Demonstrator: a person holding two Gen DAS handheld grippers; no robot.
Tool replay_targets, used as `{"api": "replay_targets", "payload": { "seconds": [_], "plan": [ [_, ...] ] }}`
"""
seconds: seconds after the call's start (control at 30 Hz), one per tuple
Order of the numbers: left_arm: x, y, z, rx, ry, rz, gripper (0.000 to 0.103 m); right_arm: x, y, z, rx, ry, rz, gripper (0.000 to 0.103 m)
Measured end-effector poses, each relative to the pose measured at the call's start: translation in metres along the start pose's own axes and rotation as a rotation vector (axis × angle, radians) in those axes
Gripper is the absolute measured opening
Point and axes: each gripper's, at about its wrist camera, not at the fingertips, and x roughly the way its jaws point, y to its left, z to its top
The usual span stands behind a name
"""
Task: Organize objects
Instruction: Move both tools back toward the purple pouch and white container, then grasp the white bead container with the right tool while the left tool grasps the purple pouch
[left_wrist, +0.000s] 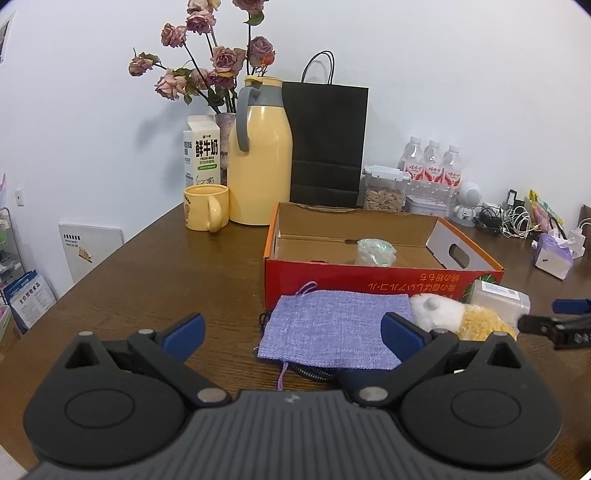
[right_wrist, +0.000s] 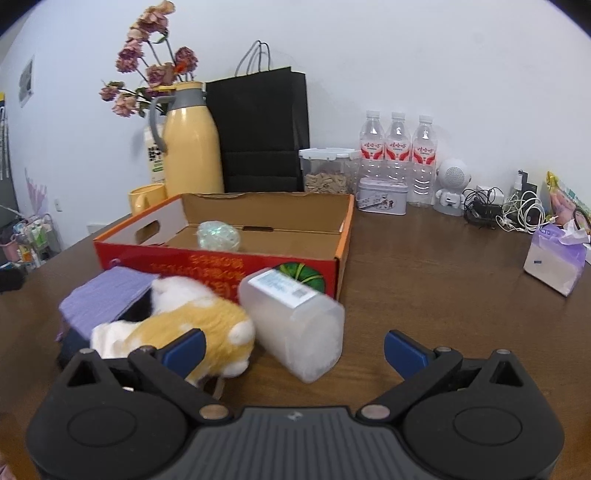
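left gripper (left_wrist: 293, 334) wide – right gripper (right_wrist: 293, 349) wide | brown wooden table (right_wrist: 424, 266) | white wall (left_wrist: 443, 74)

Both views are evenly and softly lit, bright enough that the white wall (left_wrist: 443, 74) reads slightly bluish. Light seems to come from above and the front: the dried roses (left_wrist: 207, 59) and the black paper bag (left_wrist: 327, 144) cast faint, diffuse shadows on the wall behind them. The brown tabletop (left_wrist: 166, 280) carries a dull sheen without hard glare. Fisheye distortion bends the table edges and darkens the corners into a black vignette. The right wrist view is softer, with the plush toy (right_wrist: 184, 317) and the translucent plastic container (right_wrist: 295, 321) smeared by motion blur
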Motion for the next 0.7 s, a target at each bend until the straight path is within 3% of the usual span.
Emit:
{"api": "replay_targets", "payload": {
  "seconds": [0.1,0.27,0.4,0.57,0.7],
  "plan": [
    [0.003,0.001,-0.001,0.002,0.004,-0.006,0.103,0.018,-0.001,0.007,-0.005,0.013,-0.005,0.102],
    [0.013,0.003,-0.002,0.006,0.027,-0.005,0.103,0.043,-0.005,0.015,0.015,0.037,0.022,0.091],
    [0.023,0.002,-0.003,0.016,0.050,-0.027,0.103,0.051,-0.010,0.016,0.051,0.029,0.067,0.068],
    [0.043,-0.008,-0.003,0.016,0.081,-0.078,0.103,0.054,-0.015,0.013,0.077,0.023,0.112,0.066],
    [0.068,-0.020,-0.002,0.027,0.131,-0.103,0.103,0.049,-0.014,0.008,0.076,0.002,0.117,0.059]
  ]
}}
